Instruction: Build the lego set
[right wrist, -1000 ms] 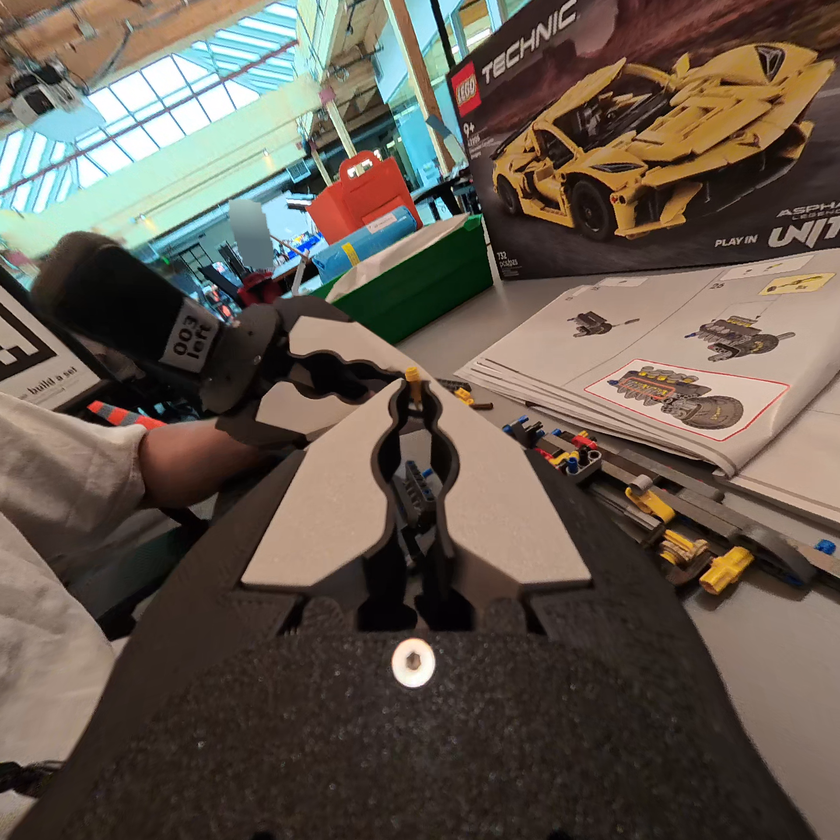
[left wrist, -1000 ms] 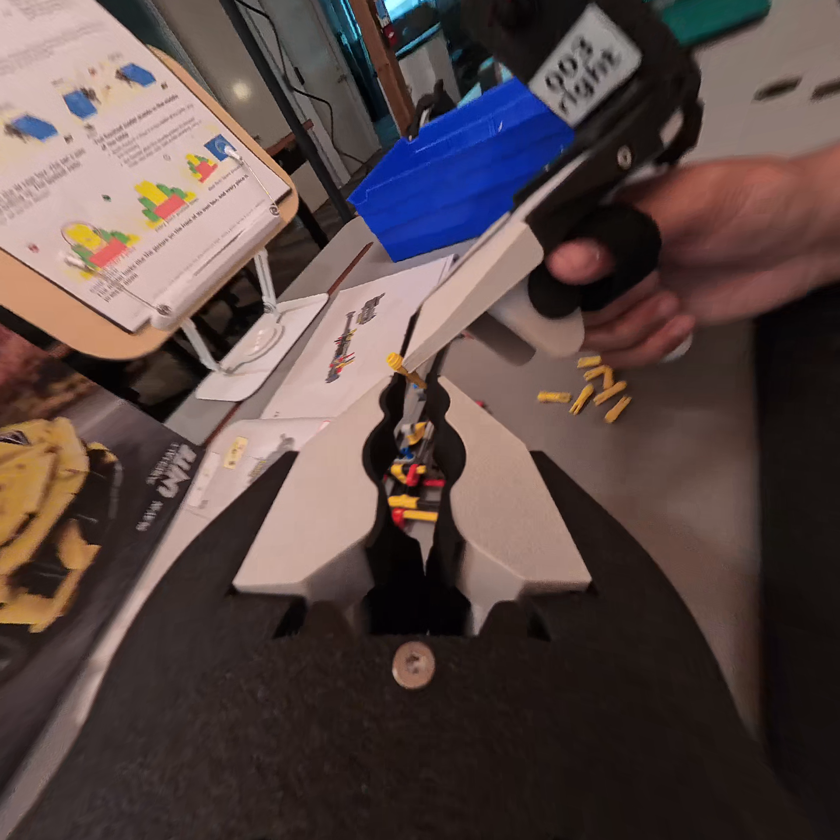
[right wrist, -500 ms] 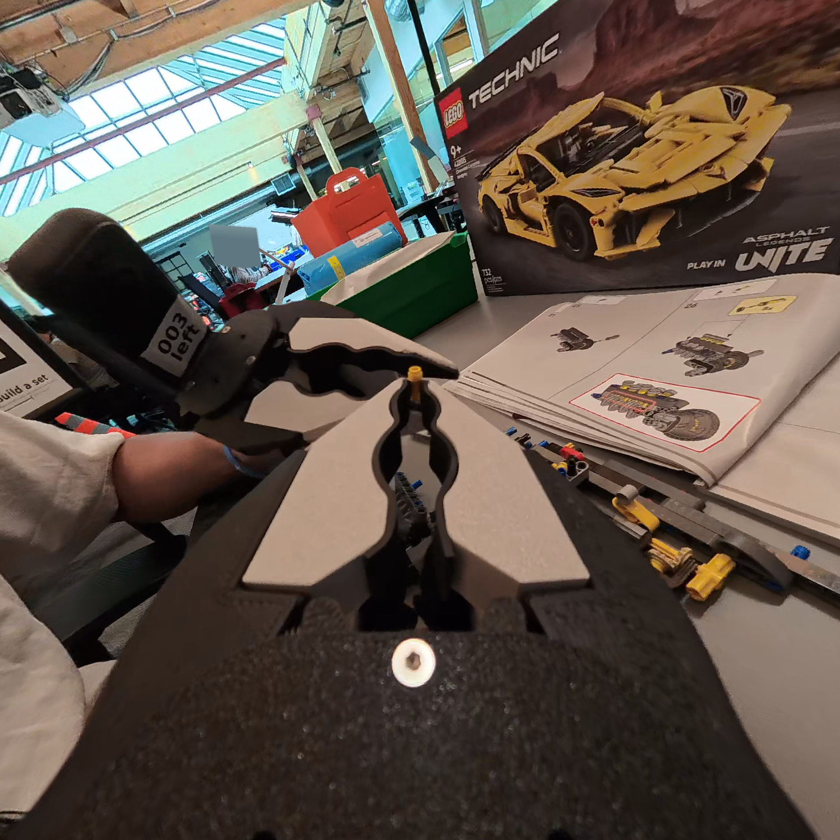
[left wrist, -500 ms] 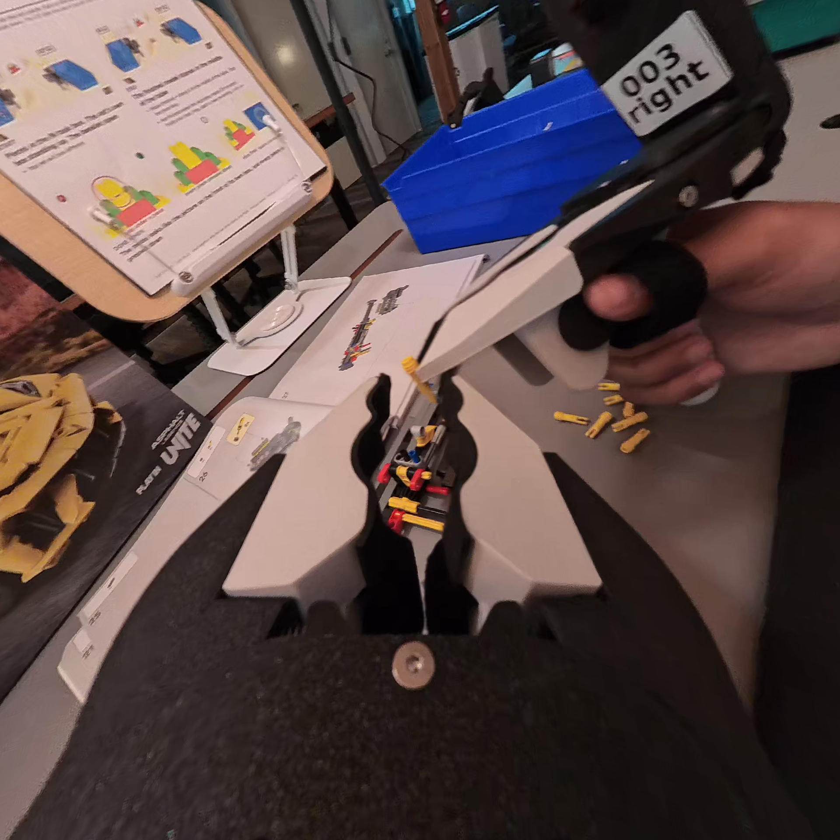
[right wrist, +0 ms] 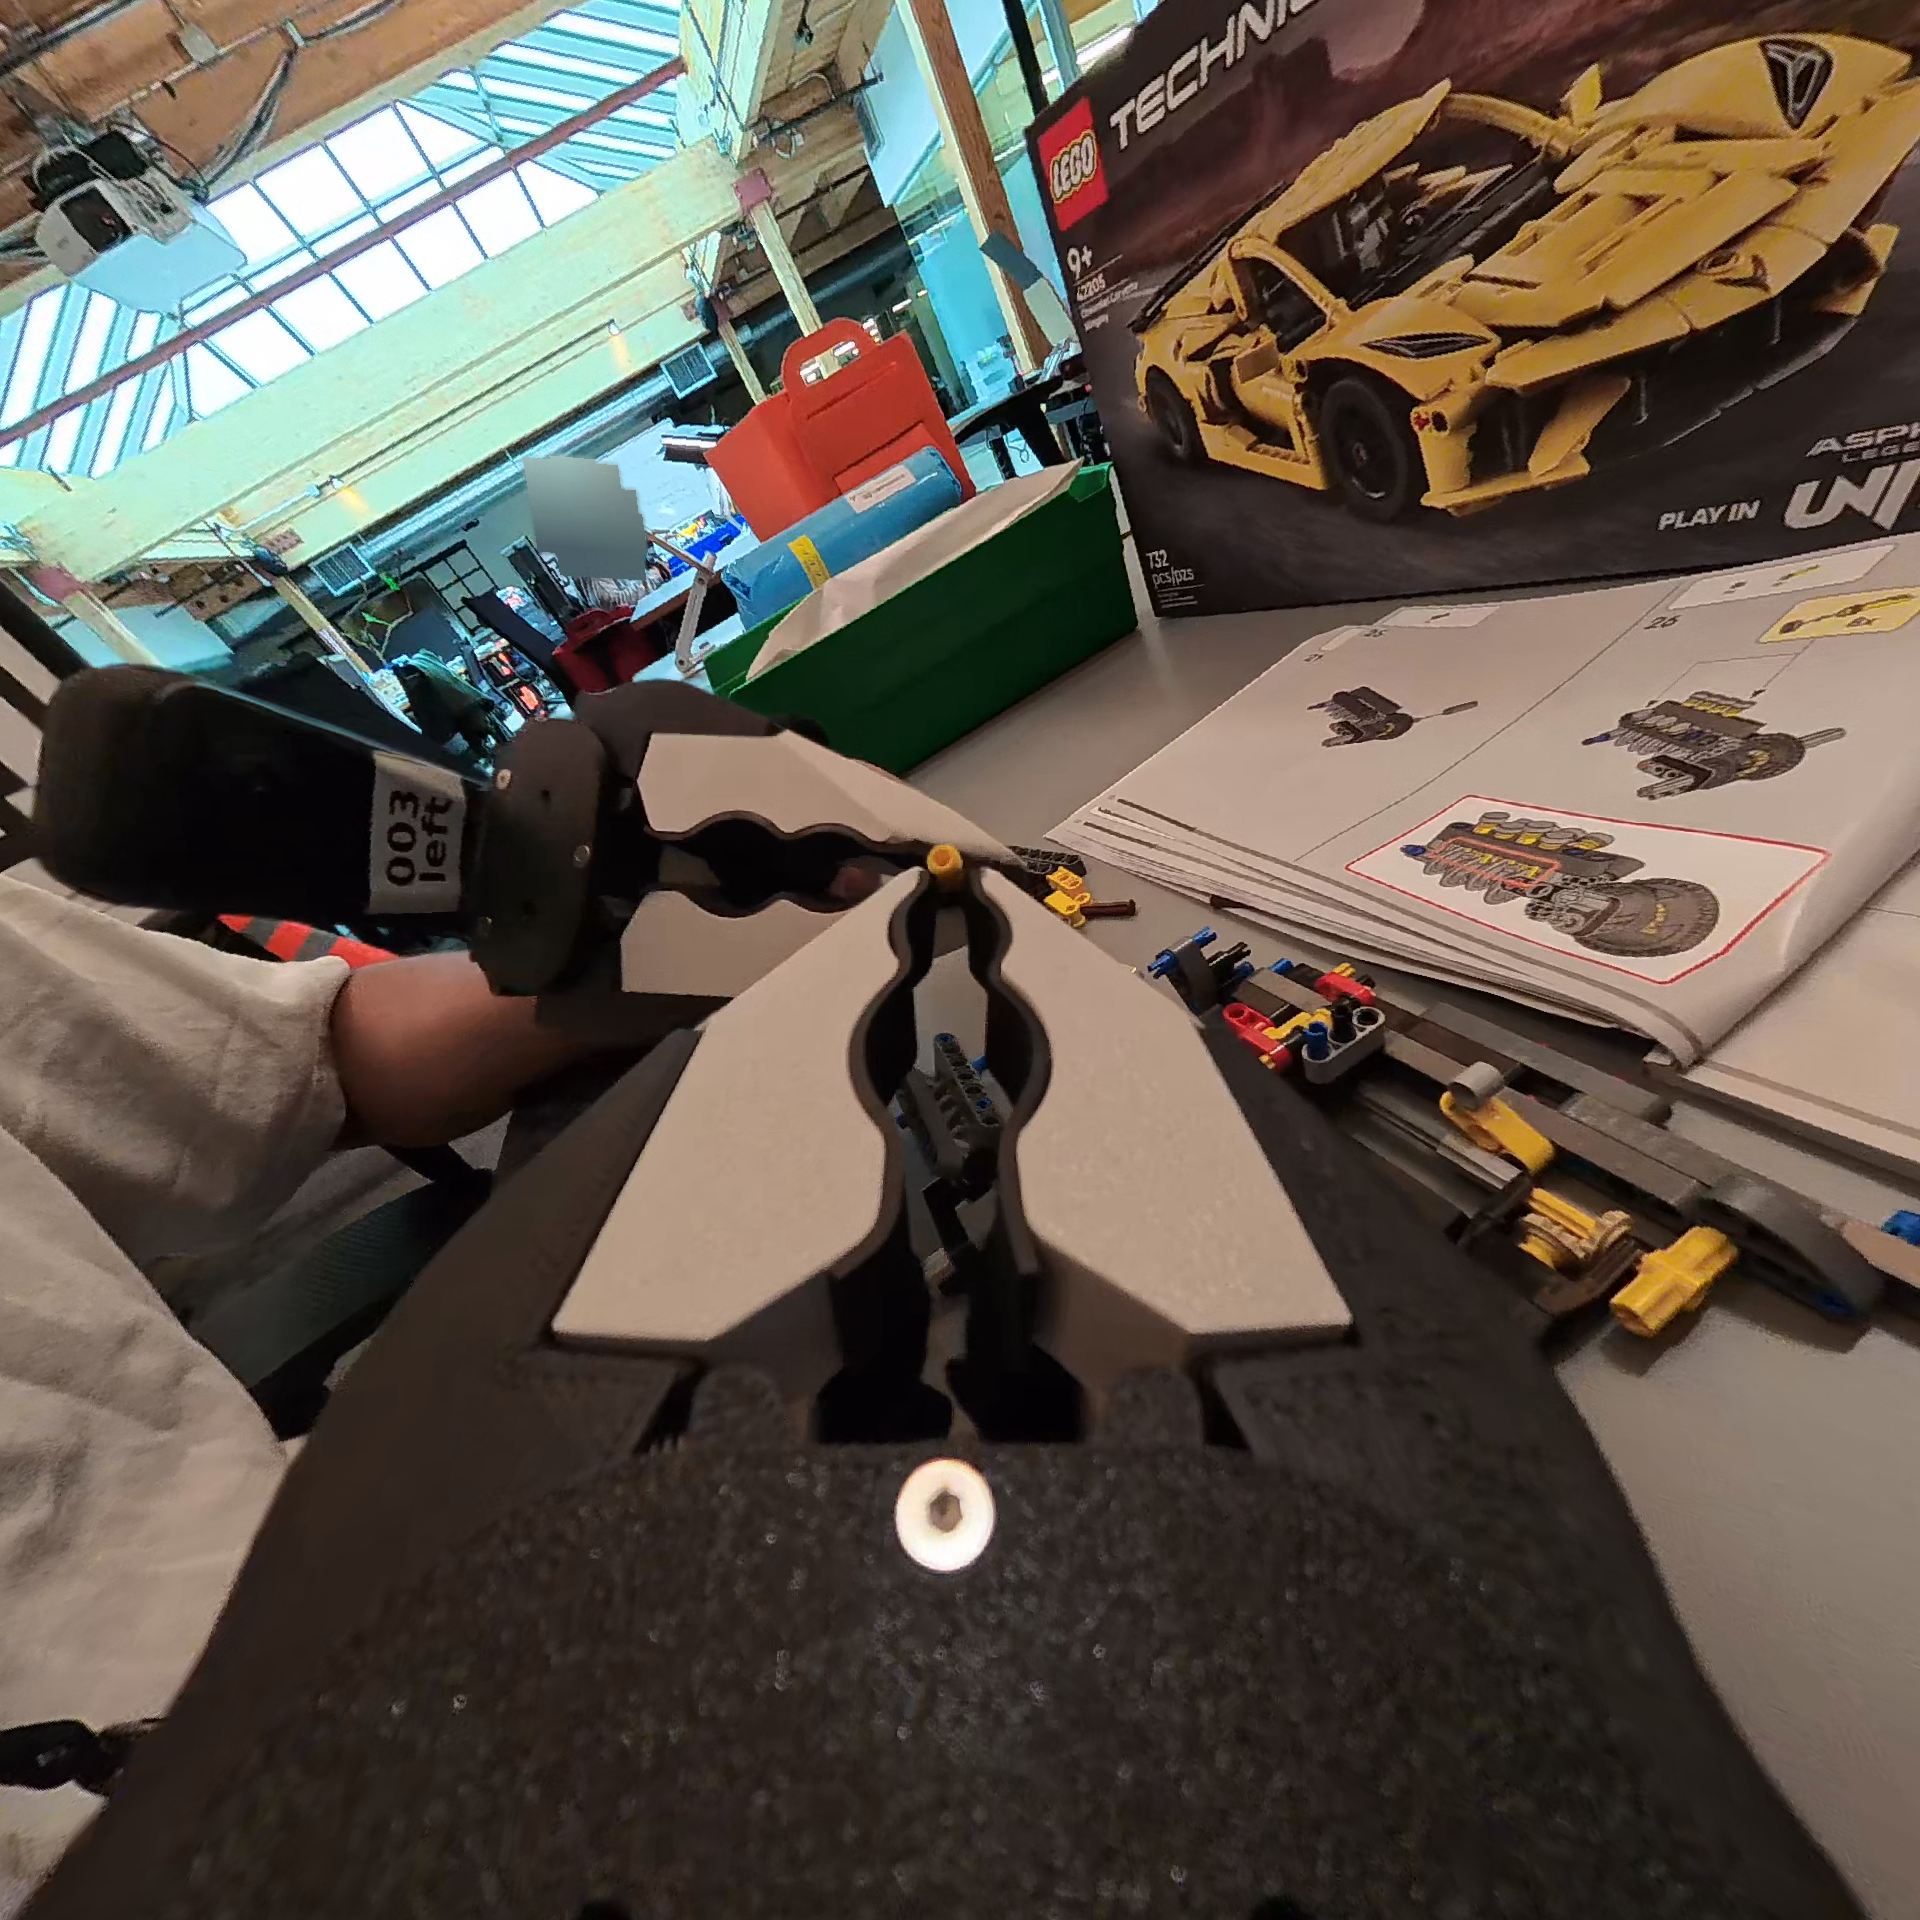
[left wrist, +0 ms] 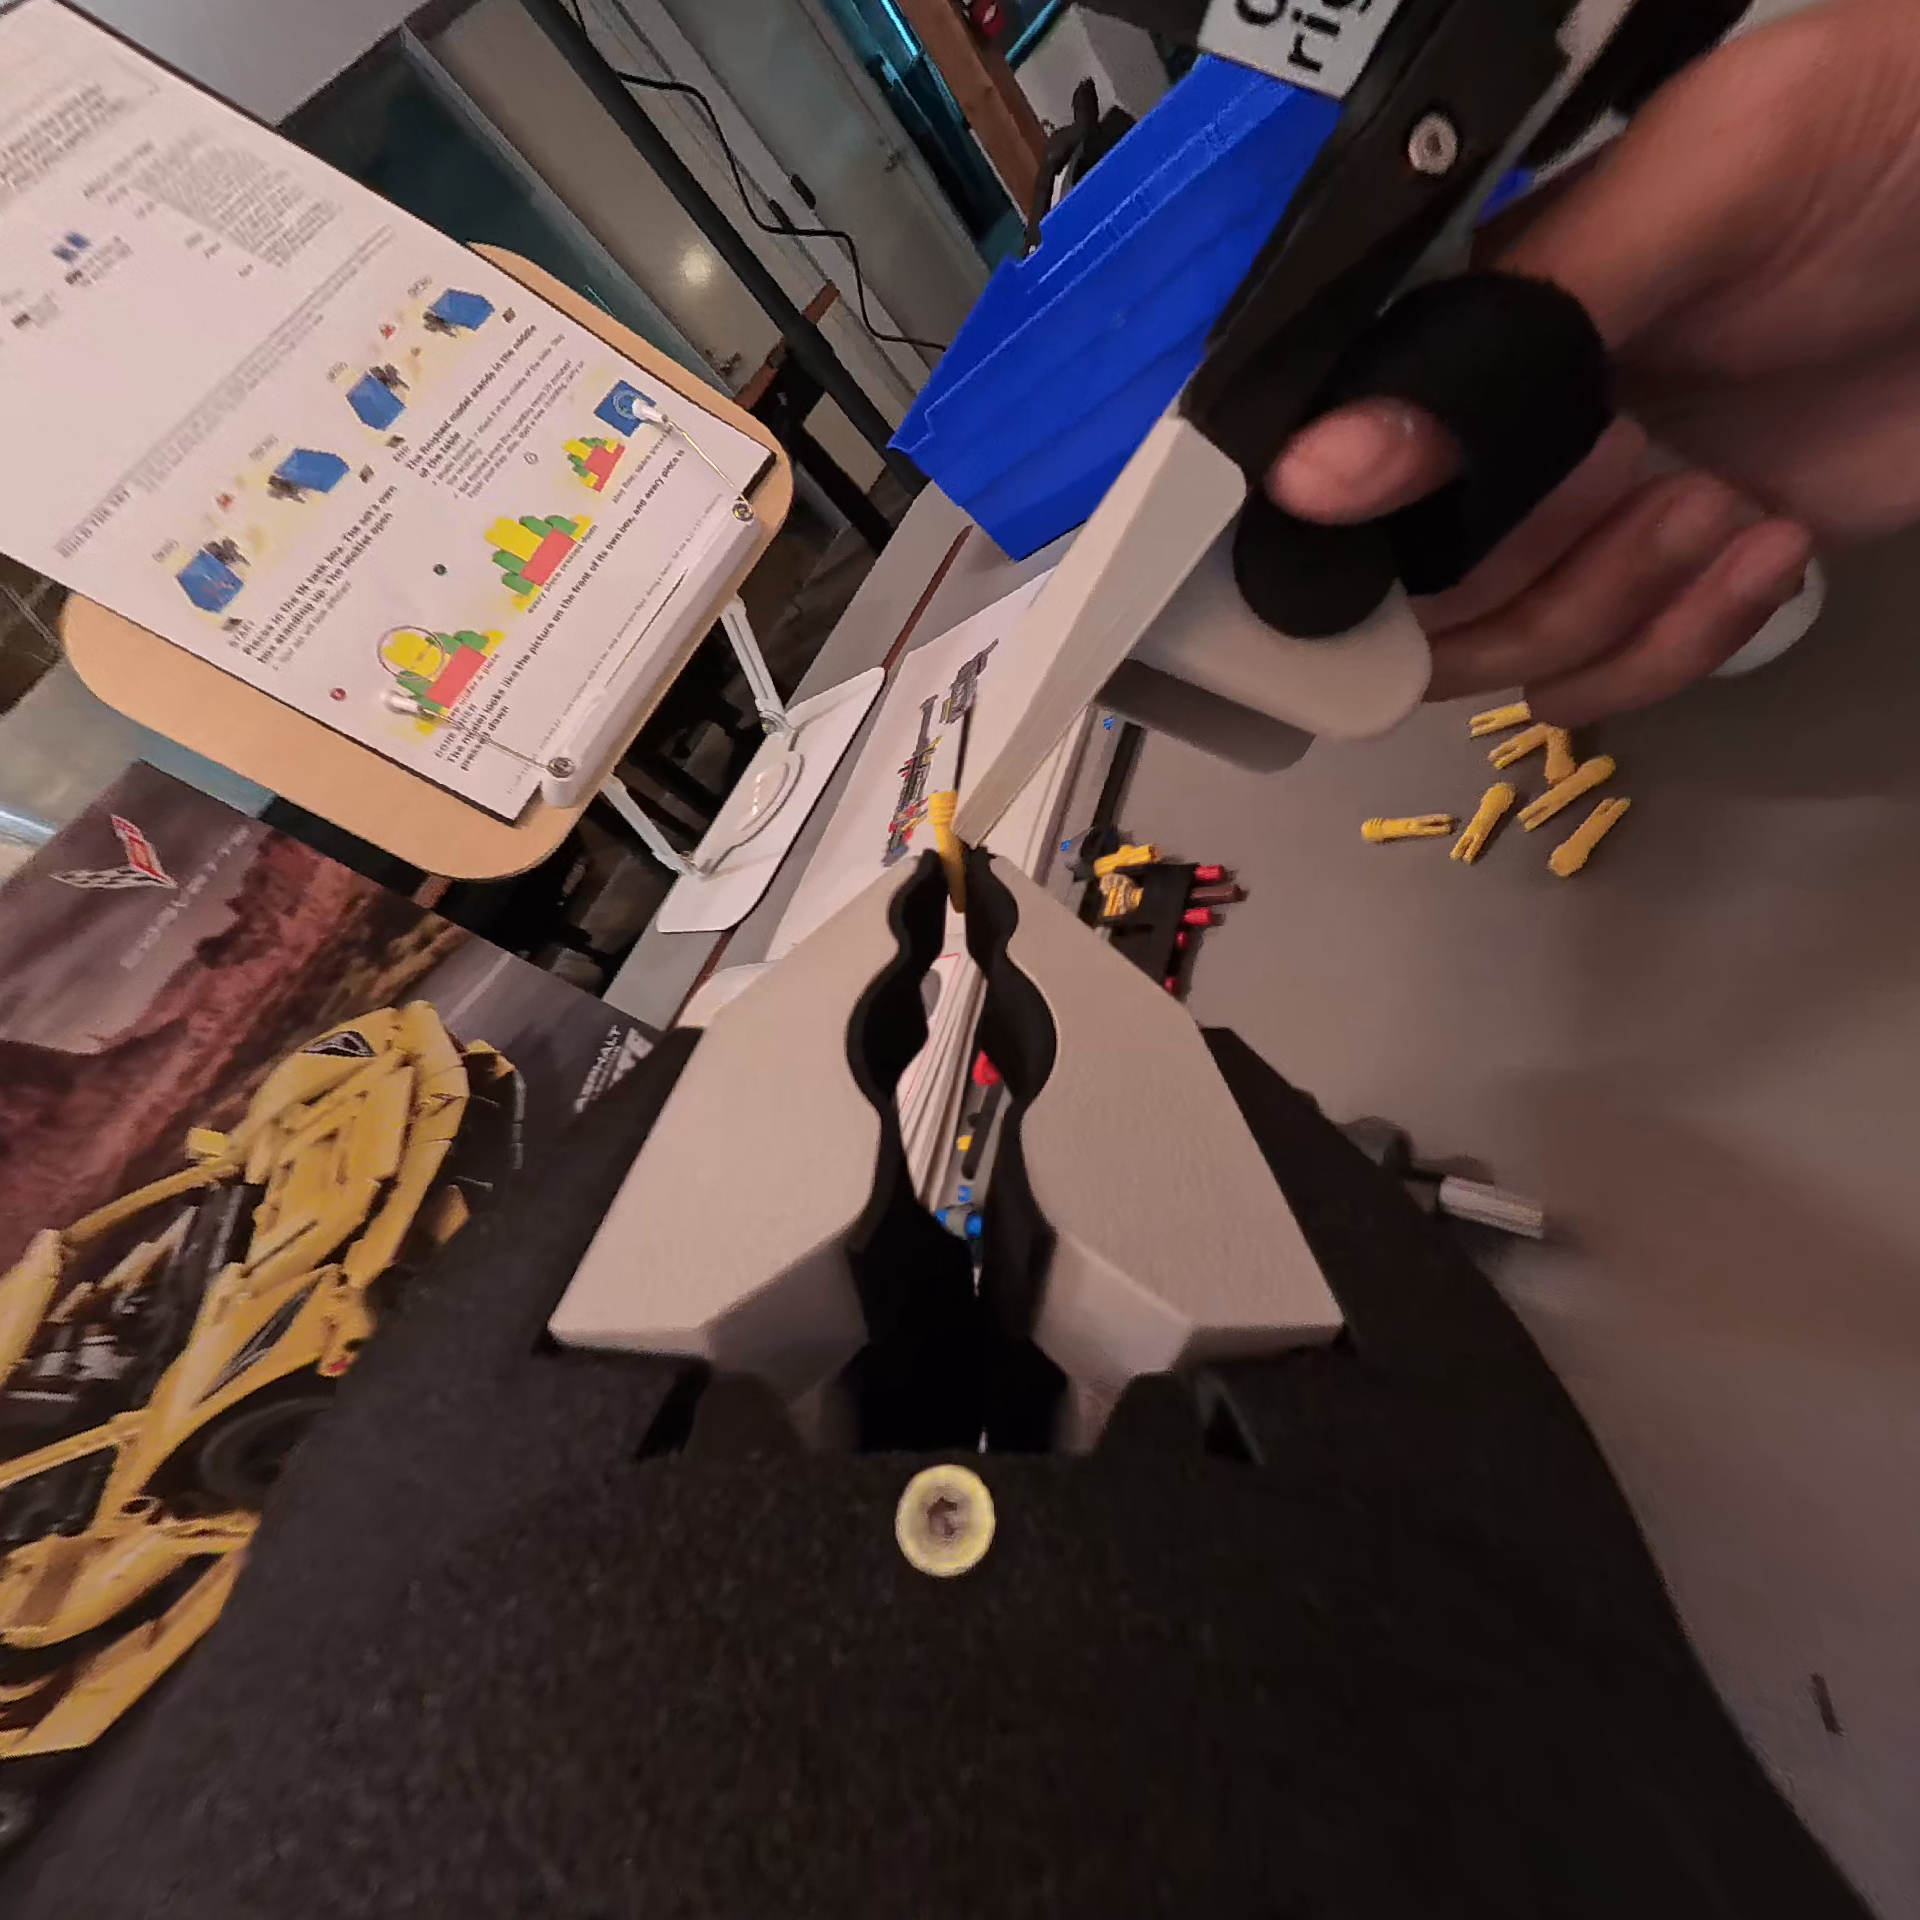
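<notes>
A small yellow pin [left wrist: 943, 831] stands at the tips of my left gripper [left wrist: 951, 871], whose black pads are closed on its lower end. In the right wrist view the same pin [right wrist: 943, 862] shows end-on between the tips of my right gripper [right wrist: 943, 885], which is shut on it. The two grippers meet tip to tip above the table: the right gripper's tip [left wrist: 975, 826] reaches in from the upper right, and the left gripper [right wrist: 992, 854] comes in from the left. A partly built black and grey assembly [right wrist: 1507, 1122] lies on the table to the right.
Several loose yellow pins [left wrist: 1527, 790] lie on the grey table. An open instruction booklet [right wrist: 1558, 831] and the set's box [right wrist: 1507, 312] are at the right. A blue bin [left wrist: 1091, 343], a green bin [right wrist: 935, 644] and a sheet on a stand [left wrist: 364, 499] stand around. A grey beam [right wrist: 951, 1101] lies below. Both grippers' tips are close together, under 4 cm apart.
My left gripper's jaws opened wide beside the pin and have closed on it again. My right gripper has kept hold of the pin. The left gripper has tilted and moved closer.
</notes>
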{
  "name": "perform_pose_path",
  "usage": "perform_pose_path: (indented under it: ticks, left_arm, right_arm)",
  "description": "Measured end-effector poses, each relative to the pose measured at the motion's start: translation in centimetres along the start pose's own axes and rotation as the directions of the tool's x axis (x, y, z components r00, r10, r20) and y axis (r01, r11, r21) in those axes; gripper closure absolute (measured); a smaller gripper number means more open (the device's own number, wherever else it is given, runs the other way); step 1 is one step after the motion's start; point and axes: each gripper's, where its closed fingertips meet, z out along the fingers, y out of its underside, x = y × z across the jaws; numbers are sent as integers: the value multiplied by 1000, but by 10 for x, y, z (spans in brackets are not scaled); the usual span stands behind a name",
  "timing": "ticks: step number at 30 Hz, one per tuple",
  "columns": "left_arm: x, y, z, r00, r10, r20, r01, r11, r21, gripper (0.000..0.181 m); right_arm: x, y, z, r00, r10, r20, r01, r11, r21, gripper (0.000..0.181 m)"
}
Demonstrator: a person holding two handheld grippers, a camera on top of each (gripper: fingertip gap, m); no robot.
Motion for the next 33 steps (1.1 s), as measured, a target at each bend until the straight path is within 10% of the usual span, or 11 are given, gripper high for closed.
perform_pose_path:
  ticks: [33]
  left_arm:
    - [6,5,-3,948,308,78,-305,951,-48,178]
  right_arm:
    - [4,8,-3,992,-120,-38,117,990,-77,177]
